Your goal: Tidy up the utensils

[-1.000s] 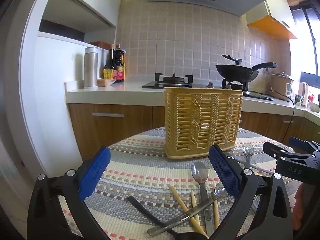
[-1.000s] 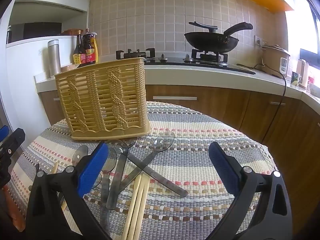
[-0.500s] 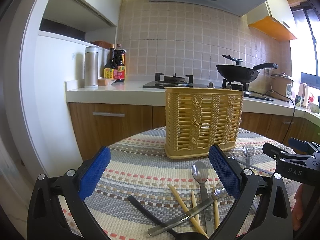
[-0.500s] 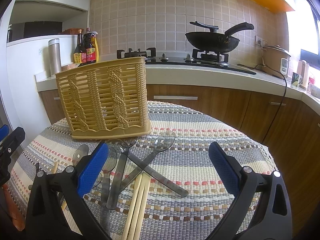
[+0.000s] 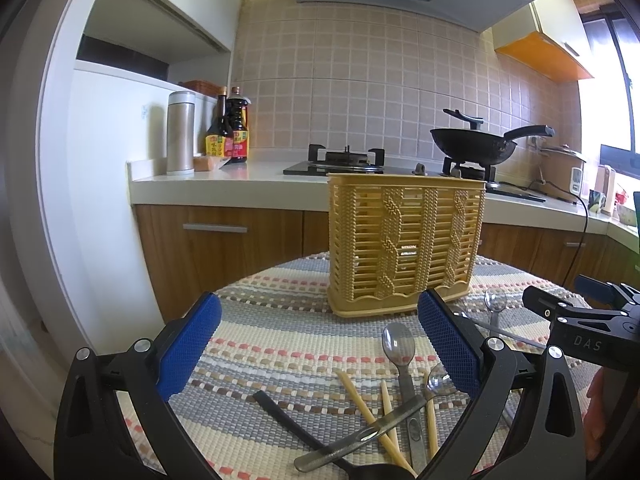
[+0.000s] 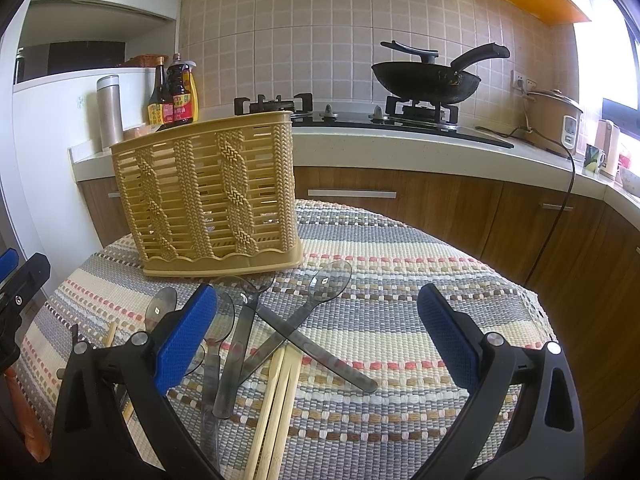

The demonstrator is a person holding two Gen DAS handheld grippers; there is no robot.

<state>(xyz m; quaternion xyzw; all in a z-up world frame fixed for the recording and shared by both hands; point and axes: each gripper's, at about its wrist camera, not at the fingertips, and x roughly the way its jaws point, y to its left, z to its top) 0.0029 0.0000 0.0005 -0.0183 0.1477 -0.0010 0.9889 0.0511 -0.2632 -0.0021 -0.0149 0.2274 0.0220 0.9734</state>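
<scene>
Left wrist view: nothing meaningful has changed over the last second. Framing is the same, no utensil has shifted, so sorting hasn't started. Left gripper (image 5: 318, 350) hovers over the table, jaws spread wide, holding nothing. Under it lies a pile: metal spoon (image 5: 399, 354) pointing far, a second metal spoon (image 5: 372, 430) lying diagonally across it, pale wooden chopsticks (image 5: 370, 420) crossing beneath, and a black plastic ladle (image 5: 288, 414) at near left. The yellow woven-pattern plastic utensil basket (image 5: 406, 242) stands upright just beyond the pile, and looks empty through the slats. Right gripper body shows at the right edge.

Right wrist view: also static against the earlier frames. Right gripper (image 6: 318, 338) is wide open and empty, low over the table. Between its fingers: smoky translucent plastic spoons (image 6: 280, 332), several crossed in an X, with a pair of chopsticks (image 6: 276, 396) lying parallel at the near side. Basket sits far left, just beyond the spoon bowls.

My read: still pre-grasp, all utensils left to load. The crossed stack means the top piece goes first.

Surface: round table under a striped woven cloth (image 6: 420, 280), grey, cream and red. Room: kitchen, tiled wall, wooden cabinets, white counter, gas hob with black wok (image 6: 426, 76), sauce bottles (image 6: 172, 92), steel flask, rice cooker far right.
</scene>
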